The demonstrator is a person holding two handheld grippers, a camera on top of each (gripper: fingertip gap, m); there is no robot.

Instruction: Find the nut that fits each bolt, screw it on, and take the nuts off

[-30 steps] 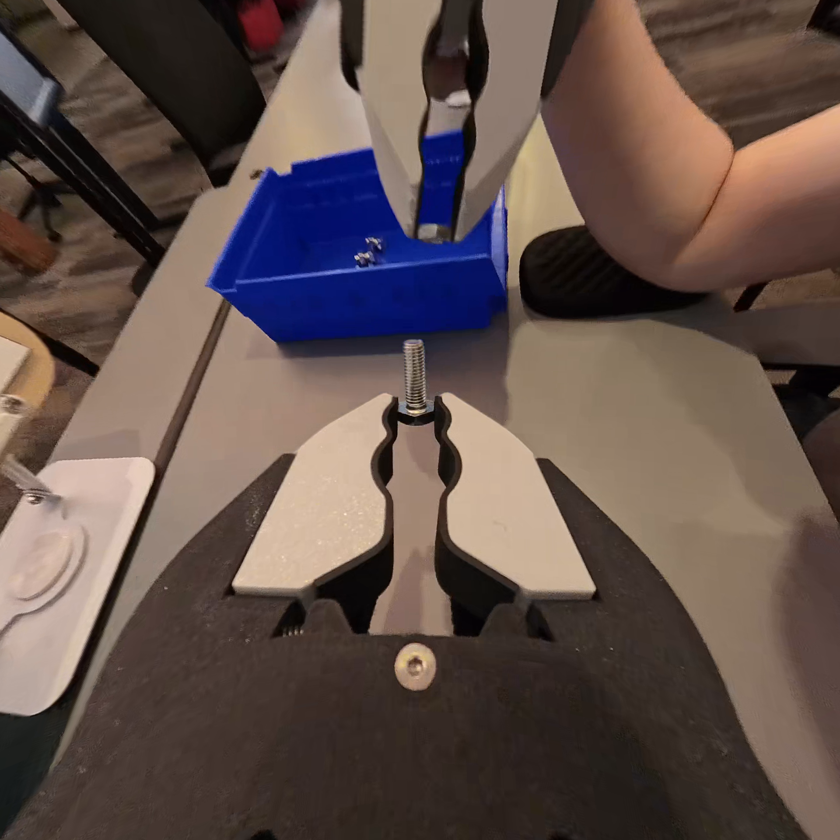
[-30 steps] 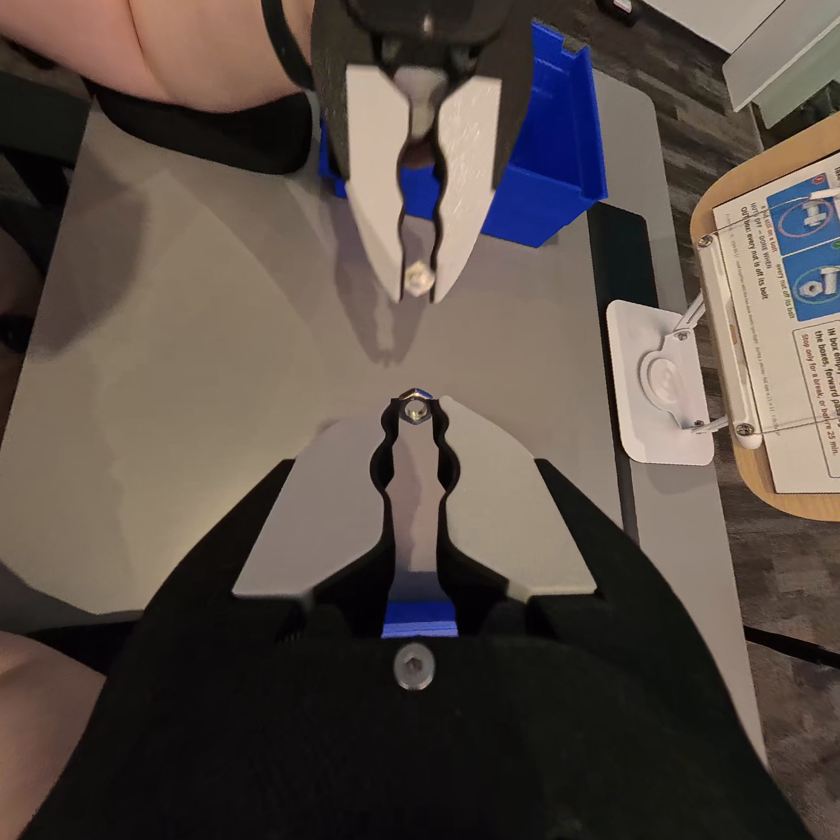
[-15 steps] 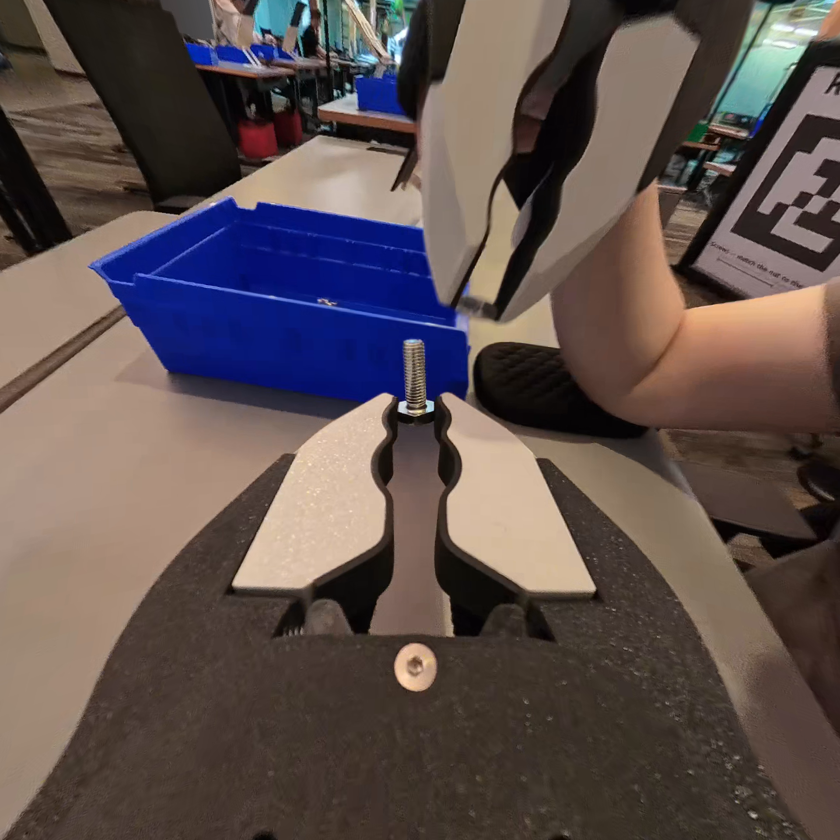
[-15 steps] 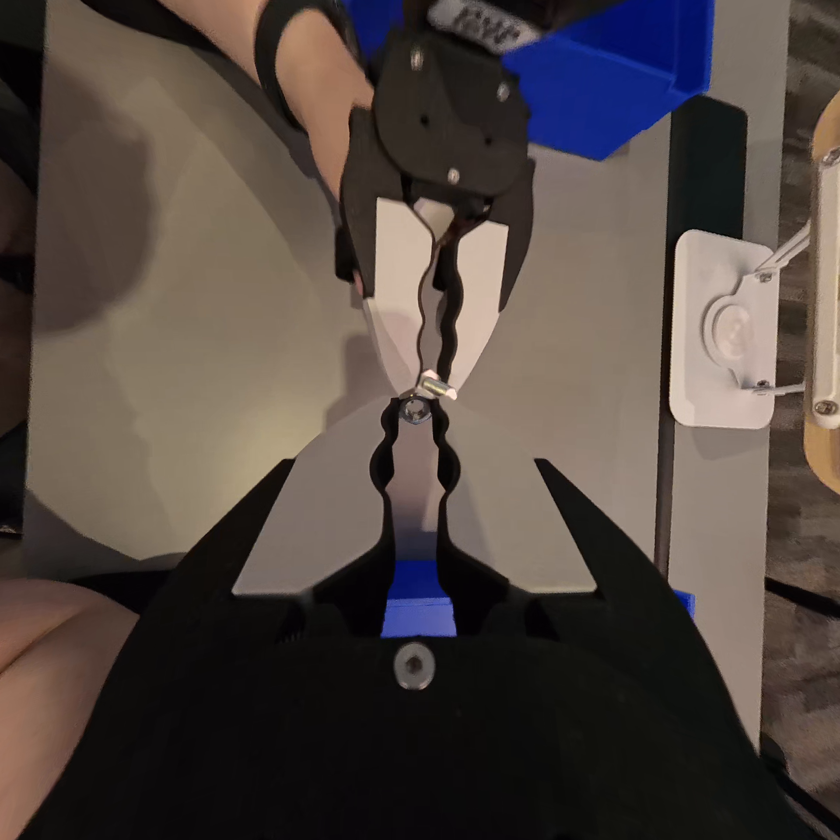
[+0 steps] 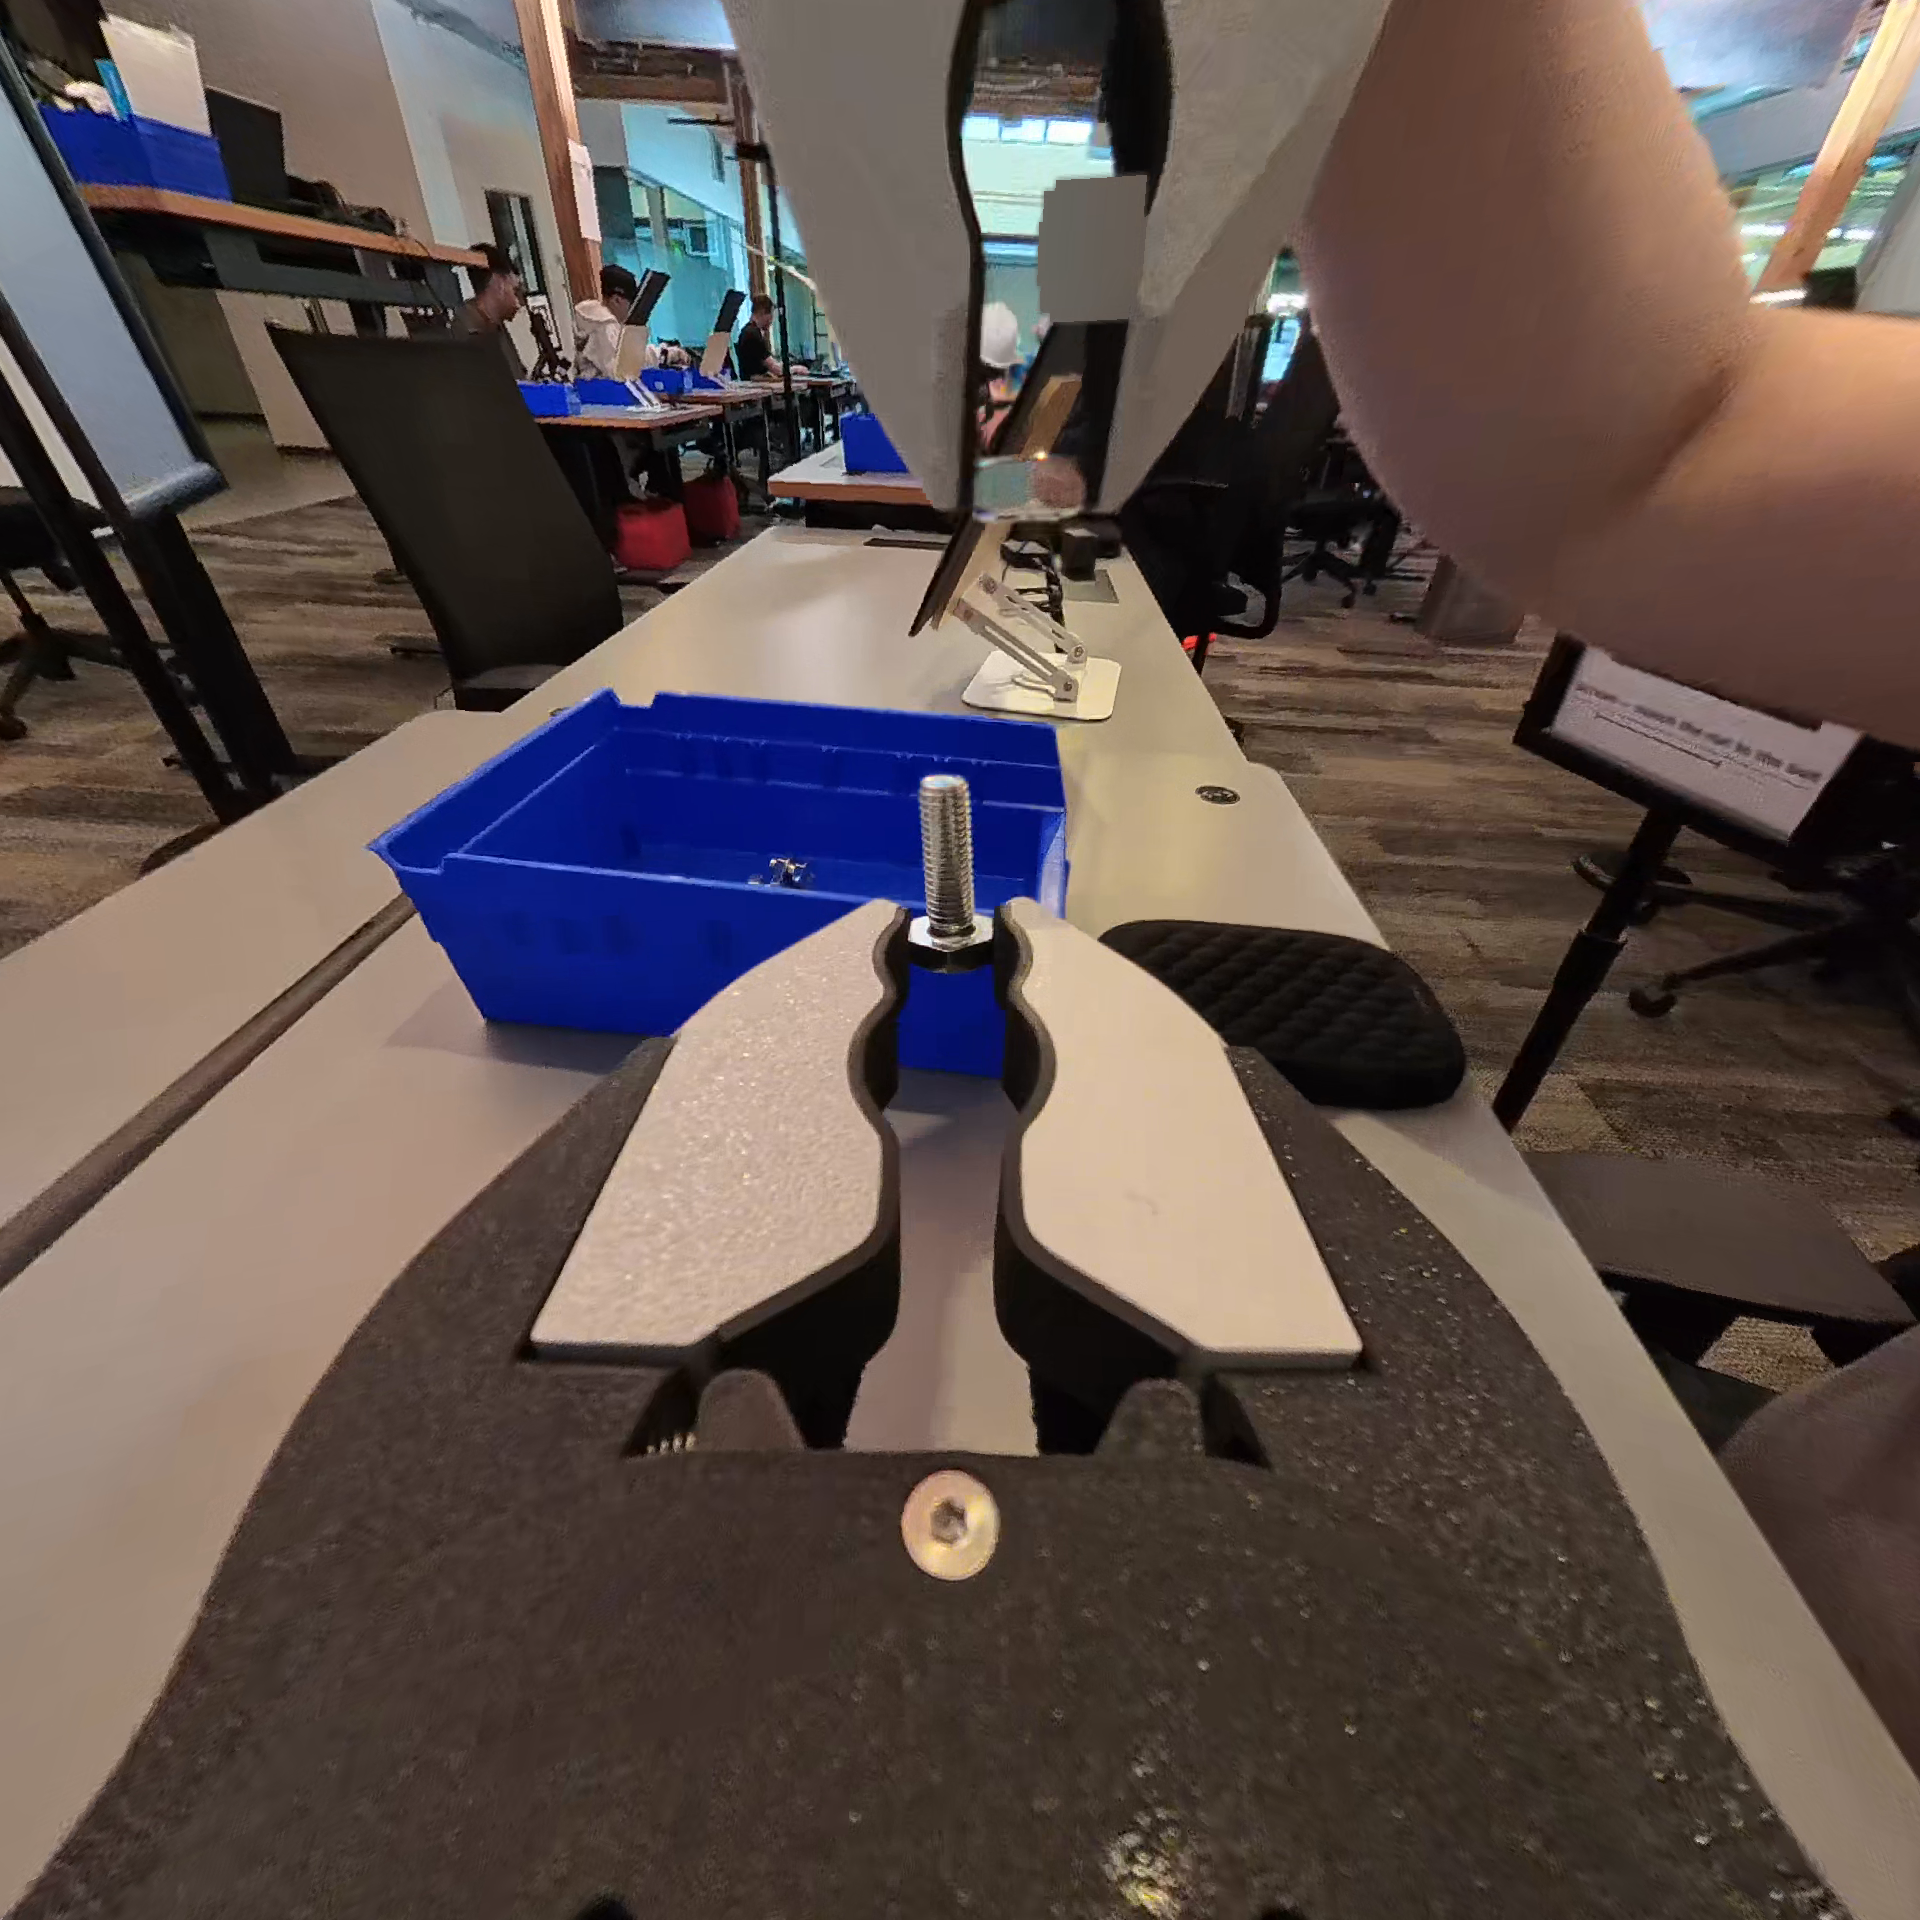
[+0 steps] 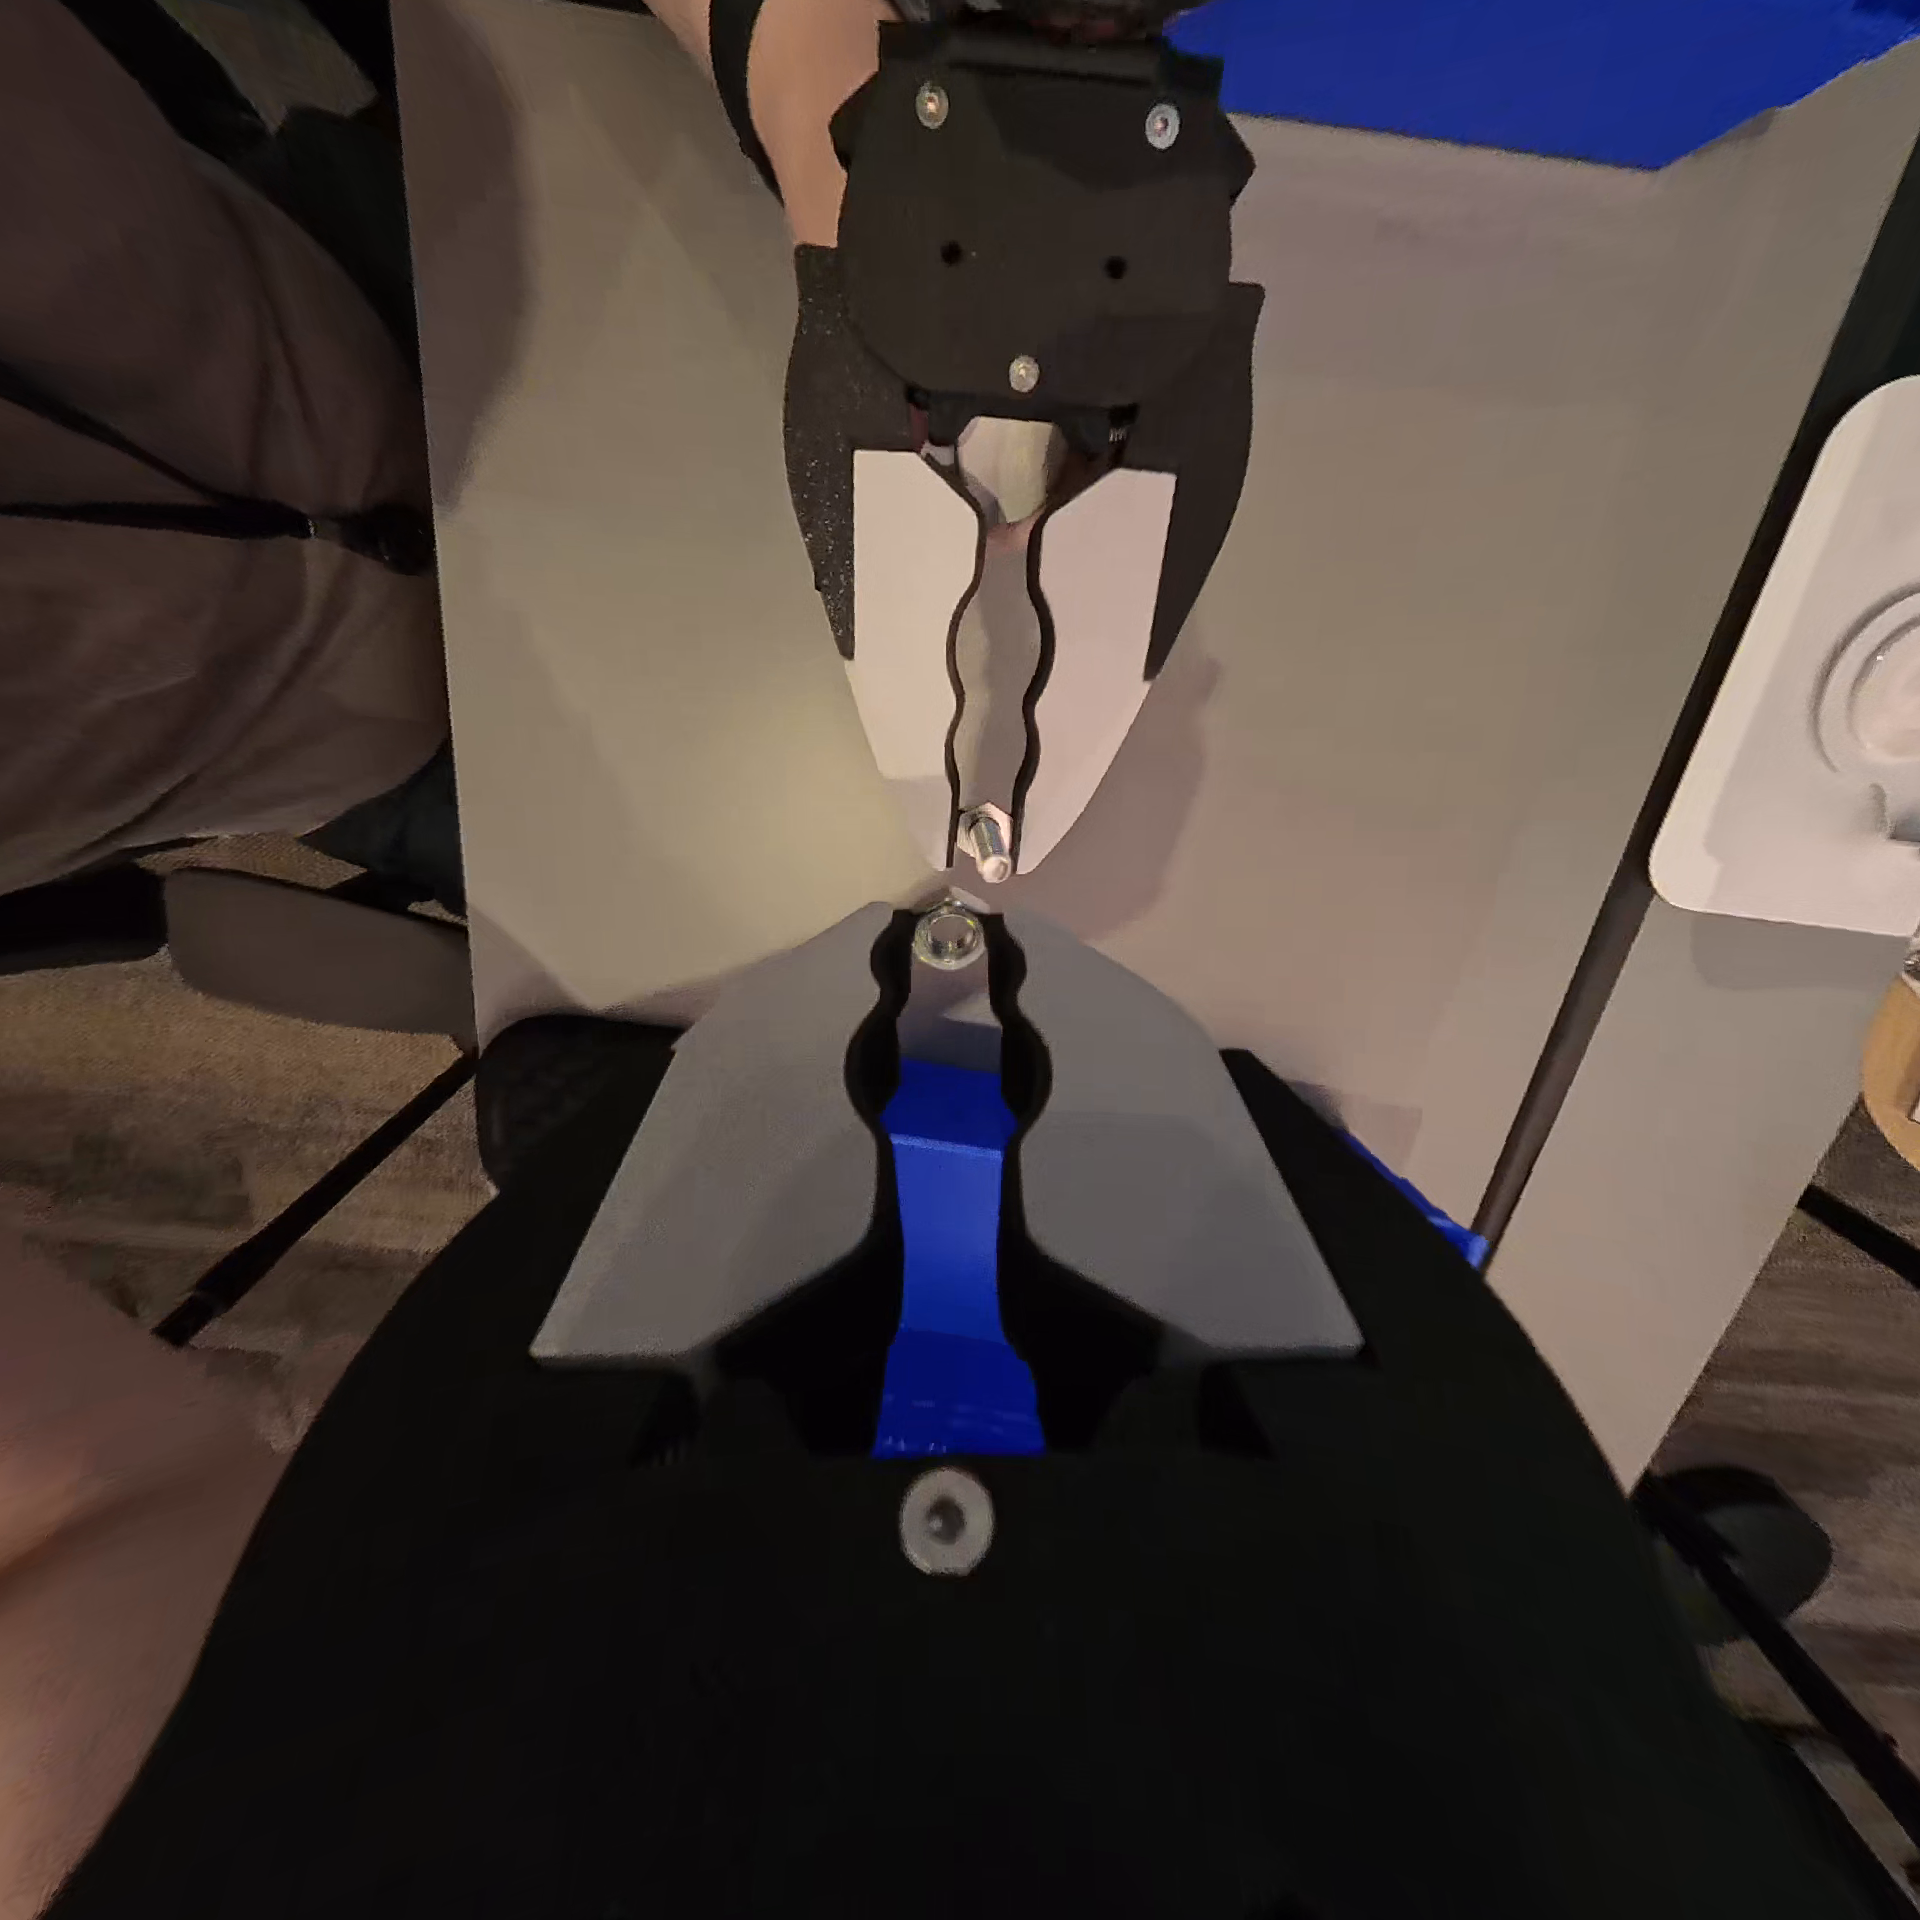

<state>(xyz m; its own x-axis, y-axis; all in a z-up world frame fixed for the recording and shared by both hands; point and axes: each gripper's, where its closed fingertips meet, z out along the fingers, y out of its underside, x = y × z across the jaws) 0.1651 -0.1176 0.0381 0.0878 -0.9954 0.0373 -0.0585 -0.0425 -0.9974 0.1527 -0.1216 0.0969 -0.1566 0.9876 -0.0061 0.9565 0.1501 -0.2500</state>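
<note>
My left gripper (image 5: 948,940) is shut on the hex head of a silver bolt (image 5: 945,871) and holds it upright, thread pointing up. My right gripper (image 6: 945,940) is shut on a silver nut (image 6: 943,940). In the left wrist view the right gripper (image 5: 1023,499) hangs fingers-down above the bolt with the nut (image 5: 1023,490) at its tips, well clear of the thread. In the right wrist view the left gripper (image 6: 985,836) faces mine, and the bolt (image 6: 987,836) sits just beyond the nut.
A blue bin (image 5: 727,862) stands on the grey table (image 5: 260,1195) behind the bolt, with small metal parts (image 5: 784,873) inside. A black padded rest (image 5: 1288,1008) lies to the right. A white stand base (image 6: 1787,665) sits at the right. A person's forearm (image 5: 1558,364) is above. Spacing between my two grippers at the tips: around 7 cm.
The left gripper has tilted up toward level, keeping the bolt upright. The right gripper with the nut has moved over the bolt and lined up above it.
</note>
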